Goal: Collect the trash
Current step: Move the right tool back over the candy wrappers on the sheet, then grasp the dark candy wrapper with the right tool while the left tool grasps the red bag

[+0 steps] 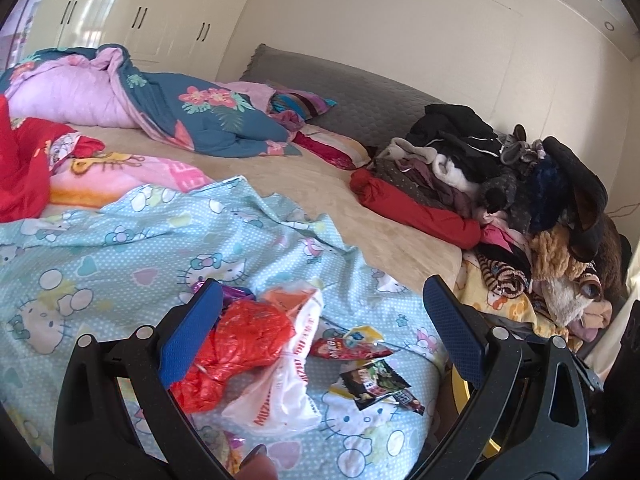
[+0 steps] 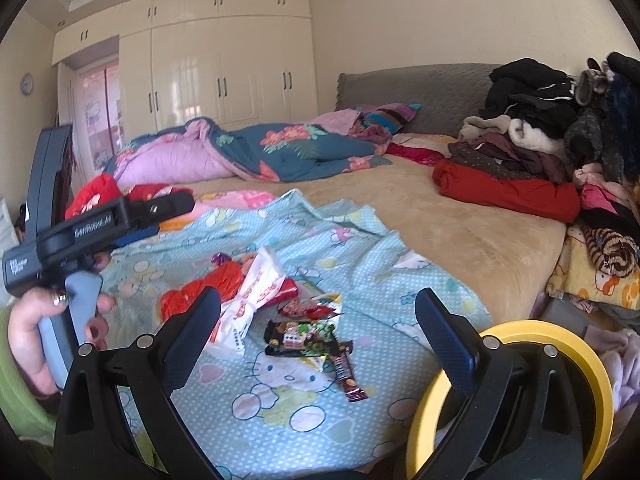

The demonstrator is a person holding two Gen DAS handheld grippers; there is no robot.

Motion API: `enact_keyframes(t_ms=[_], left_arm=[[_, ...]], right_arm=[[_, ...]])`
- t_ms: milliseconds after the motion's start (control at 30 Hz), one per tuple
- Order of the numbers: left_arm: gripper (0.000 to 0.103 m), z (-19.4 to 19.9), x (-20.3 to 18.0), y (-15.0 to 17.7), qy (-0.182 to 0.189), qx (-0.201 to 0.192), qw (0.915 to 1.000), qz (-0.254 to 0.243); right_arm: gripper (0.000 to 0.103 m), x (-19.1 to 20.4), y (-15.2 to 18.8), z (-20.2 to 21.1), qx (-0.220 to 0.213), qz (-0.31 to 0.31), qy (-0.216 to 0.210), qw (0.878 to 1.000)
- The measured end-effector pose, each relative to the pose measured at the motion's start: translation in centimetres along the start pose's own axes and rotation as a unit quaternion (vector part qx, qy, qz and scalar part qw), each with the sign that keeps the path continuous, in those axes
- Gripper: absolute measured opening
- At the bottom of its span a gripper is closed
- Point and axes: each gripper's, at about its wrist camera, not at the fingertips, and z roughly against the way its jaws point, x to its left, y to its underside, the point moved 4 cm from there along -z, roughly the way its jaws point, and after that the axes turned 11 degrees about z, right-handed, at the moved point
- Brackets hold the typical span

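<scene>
Left wrist: hovering wide open, left tool (image 1: 322, 312) nearest red bag (image 1: 236, 354) at seven o'clock, lengthwise eleven-to-five; right tool (image 2: 318, 320) gaping too.

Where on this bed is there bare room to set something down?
The tan mattress cover is bare between the floral quilt, the red garment under the clothes pile, and the Hello Kitty sheet. The sheet is crowded around the bags and wrappers.
</scene>
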Motion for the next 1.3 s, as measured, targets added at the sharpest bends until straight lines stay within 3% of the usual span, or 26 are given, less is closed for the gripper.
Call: enact_keyframes(t_ms=[400, 800, 1100, 1200, 1300], left_arm=[[0.092, -0.1, 3.5, -0.5, -0.025, 0.002, 0.9993, 0.027], [0.092, -1.7, 8.8, 0.7, -0.08, 0.04, 0.9943, 0.059], [0.092, -3.9, 12.4, 3.3, -0.099, 0.102, 0.9847, 0.101], [0.092, -4.4, 13.3, 4.1, -0.099, 0.118, 0.9807, 0.12], [0.092, -4.7, 13.8, 4.7, -0.097, 0.129, 0.9781, 0.132]], right_arm=[[0.095, 3.9, 0.9, -3.1, 0.036, 0.039, -0.032, 0.998], [0.094, 4.0, 2.6, -7.9, 0.094, 0.035, -0.017, 0.995], [0.082, 4.4, 3.8, -11.2, 0.135, 0.057, -0.008, 0.989], [0.075, 4.3, 4.3, -12.3, 0.15, 0.064, -0.004, 0.987], [0.062, 4.1, 4.7, -13.0, 0.16, 0.063, -0.004, 0.985]])
